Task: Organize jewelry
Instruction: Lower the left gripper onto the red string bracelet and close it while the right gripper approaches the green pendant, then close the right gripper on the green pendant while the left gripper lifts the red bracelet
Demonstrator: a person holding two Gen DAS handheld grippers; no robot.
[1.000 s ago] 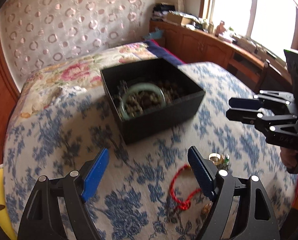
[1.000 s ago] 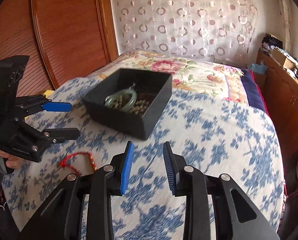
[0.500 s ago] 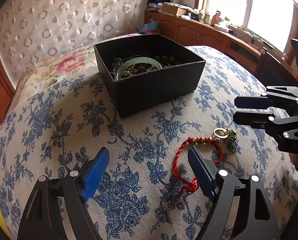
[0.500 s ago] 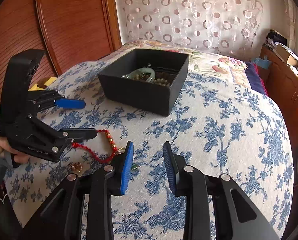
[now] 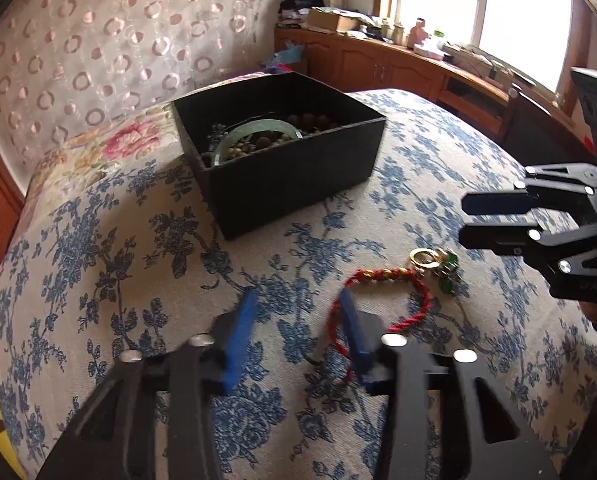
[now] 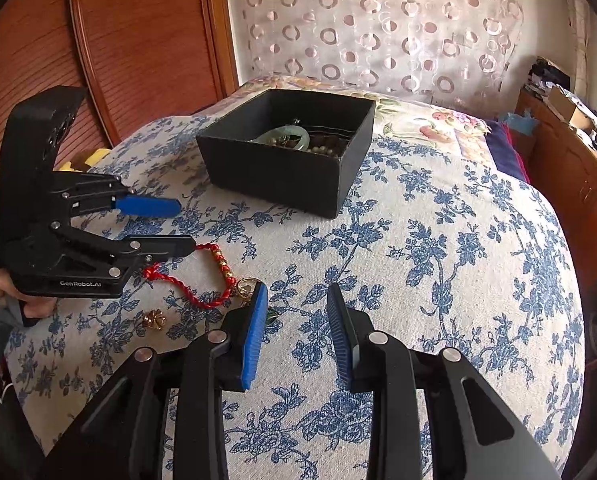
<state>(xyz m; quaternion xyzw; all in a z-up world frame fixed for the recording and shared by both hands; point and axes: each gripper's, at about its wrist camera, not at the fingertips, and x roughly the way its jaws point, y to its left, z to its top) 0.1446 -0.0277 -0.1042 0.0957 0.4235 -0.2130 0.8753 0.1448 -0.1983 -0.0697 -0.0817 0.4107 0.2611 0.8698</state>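
Red cord bracelet (image 5: 382, 300) is lying on the floral cloth (image 5: 138, 248), near side of the black box (image 5: 290, 172) holding a jade bangle (image 5: 254, 130). Left gripper (image 5: 298, 320) is reaching low over it, fingers spread, the right finger resting at the cord's left loop. Right gripper (image 6: 296, 320) is hovering level just right of the gold ring (image 6: 245, 285), fingers apart and holding nothing
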